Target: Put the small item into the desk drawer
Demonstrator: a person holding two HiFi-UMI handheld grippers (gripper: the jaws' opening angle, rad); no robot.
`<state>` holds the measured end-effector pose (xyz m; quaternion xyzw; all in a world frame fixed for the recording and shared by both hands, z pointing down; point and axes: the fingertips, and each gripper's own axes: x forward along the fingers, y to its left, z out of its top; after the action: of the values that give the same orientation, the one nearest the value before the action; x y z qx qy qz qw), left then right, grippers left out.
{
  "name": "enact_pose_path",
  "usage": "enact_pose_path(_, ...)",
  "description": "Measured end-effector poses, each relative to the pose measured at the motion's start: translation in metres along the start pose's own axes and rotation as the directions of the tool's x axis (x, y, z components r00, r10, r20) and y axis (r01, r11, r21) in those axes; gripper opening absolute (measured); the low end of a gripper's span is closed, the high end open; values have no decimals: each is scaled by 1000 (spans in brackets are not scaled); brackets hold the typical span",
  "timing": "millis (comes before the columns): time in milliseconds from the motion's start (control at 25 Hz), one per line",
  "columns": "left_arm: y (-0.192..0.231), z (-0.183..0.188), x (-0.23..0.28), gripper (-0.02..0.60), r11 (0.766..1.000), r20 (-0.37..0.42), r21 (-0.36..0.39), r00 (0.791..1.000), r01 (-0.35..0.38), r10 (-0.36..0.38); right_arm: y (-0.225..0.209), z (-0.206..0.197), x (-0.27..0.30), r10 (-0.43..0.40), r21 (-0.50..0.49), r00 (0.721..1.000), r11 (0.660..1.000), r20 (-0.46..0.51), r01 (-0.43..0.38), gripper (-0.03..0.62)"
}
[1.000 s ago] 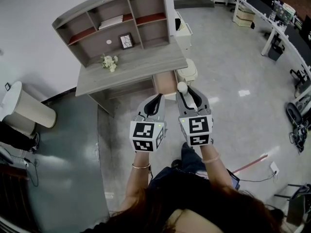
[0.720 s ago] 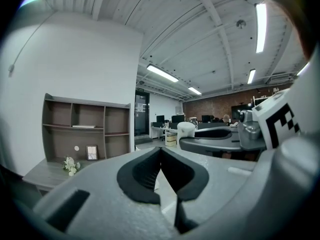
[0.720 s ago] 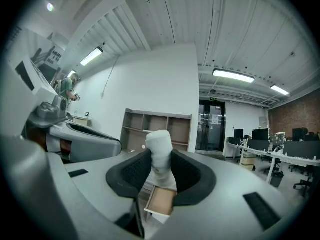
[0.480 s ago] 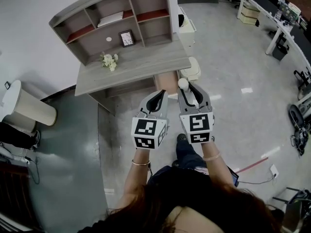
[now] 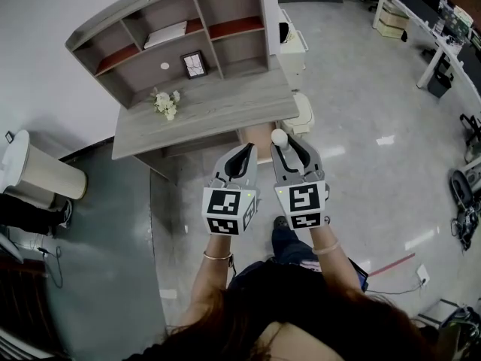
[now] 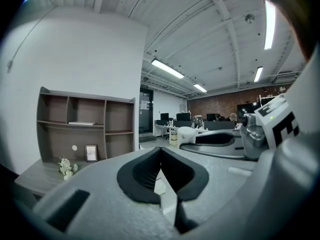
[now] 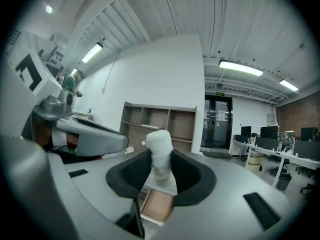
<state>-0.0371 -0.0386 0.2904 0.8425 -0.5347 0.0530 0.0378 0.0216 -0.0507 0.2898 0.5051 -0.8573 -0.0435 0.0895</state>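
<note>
A small white item with a rounded top stands upright between the pads of my right gripper, which is shut on it. In the right gripper view the item rises above the jaws. Below it shows the open desk drawer with its light brown inside. The drawer sticks out under the grey desk top, just ahead of both grippers. My left gripper is held beside the right one, its jaws meeting at the tips with nothing between them.
A shelf hutch stands on the desk with a picture frame; white flowers lie on the top. A white cabinet stands right of the desk, a round white bin at far left. Office desks line the back right.
Both grippers have moved forward together toward the desk, and the desk front and drawer now lie closer to their tips. The white item stays held in the right gripper.
</note>
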Motion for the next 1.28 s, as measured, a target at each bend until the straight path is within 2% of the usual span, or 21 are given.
enact_pose_path(520, 48, -18, 85, 15, 997, -17, -62, 999, -47, 46, -35, -33, 88, 68, -42, 996, 997, -63, -71, 121)
enact_pose_path(880, 71, -46, 116, 15, 992, -51, -79, 994, -96, 92, -40, -69, 134, 115, -121, 988, 984, -105, -127, 121)
enact_pose_path(1280, 107, -82, 139, 15, 996, -69, -43, 995, -79, 76, -23, -107, 181, 132, -215, 975, 962, -178, -169, 121)
